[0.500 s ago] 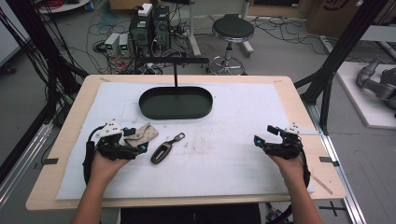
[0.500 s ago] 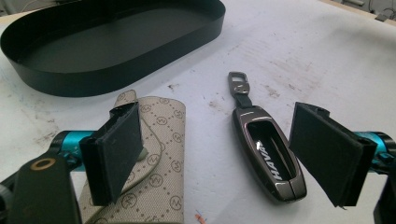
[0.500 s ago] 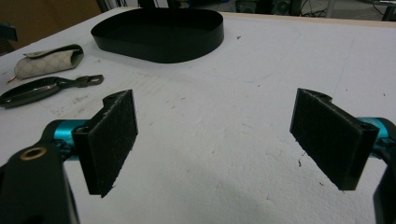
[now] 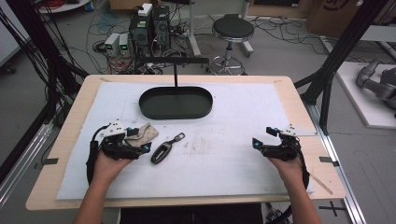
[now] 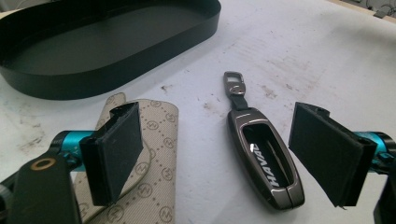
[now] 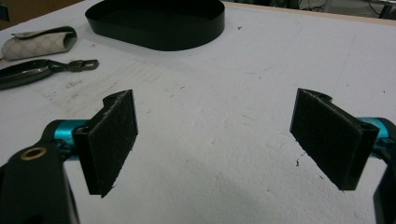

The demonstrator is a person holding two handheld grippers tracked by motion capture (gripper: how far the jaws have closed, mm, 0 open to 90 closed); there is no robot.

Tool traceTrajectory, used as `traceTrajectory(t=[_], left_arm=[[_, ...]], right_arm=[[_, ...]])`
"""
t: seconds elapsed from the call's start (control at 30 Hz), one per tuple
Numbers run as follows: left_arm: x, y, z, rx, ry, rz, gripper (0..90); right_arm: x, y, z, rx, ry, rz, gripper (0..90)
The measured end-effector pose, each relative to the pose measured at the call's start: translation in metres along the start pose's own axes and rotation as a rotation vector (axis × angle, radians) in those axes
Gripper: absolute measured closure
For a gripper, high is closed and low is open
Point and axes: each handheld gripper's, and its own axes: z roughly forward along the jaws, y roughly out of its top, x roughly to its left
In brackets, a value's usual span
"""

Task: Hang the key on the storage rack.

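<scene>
Left tool point(image 4: 140, 148) low over the white surface point(image 4: 233, 140), jaws wide apart, nothing clamped between the pads. Dark key fob point(image 5: 266, 161) flat on the surface between those 2 jaws in the left gripper view, nearer the right-hand pad, untouched, metal clip end toward the black oval tray point(image 4: 175, 102). Beige patterned pouch point(image 5: 154, 163) just beside the fob, partly under the other pad point(image 5: 116, 149). Right tool point(image 4: 261, 145) well apart on the other side of the surface, jaws likewise spread, bare white cover between them. Tray empty at the far middle, slim black stand point(image 4: 175, 70) at its back edge.
</scene>
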Motion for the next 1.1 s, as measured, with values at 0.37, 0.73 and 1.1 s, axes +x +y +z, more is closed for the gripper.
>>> traceTrajectory(t=[0.37, 0.73, 1.1], left_arm=[[-0.011, 0.013, 0.024, 0.042, -0.014, 0.01, 17.6], [-0.022, 0.028, 0.062, 0.127, 0.002, 0.066, 17.7], [-0.026, 0.029, 0.085, 0.198, 0.007, 0.08, 20.5]], right_arm=[[0.0, -0.001, -0.002, -0.002, -0.003, 0.003, 15.4], [-0.001, -0.001, 0.001, 0.004, 0.004, -0.007, 15.4], [-0.001, -0.001, 0.003, 0.012, 0.006, -0.004, 15.4]])
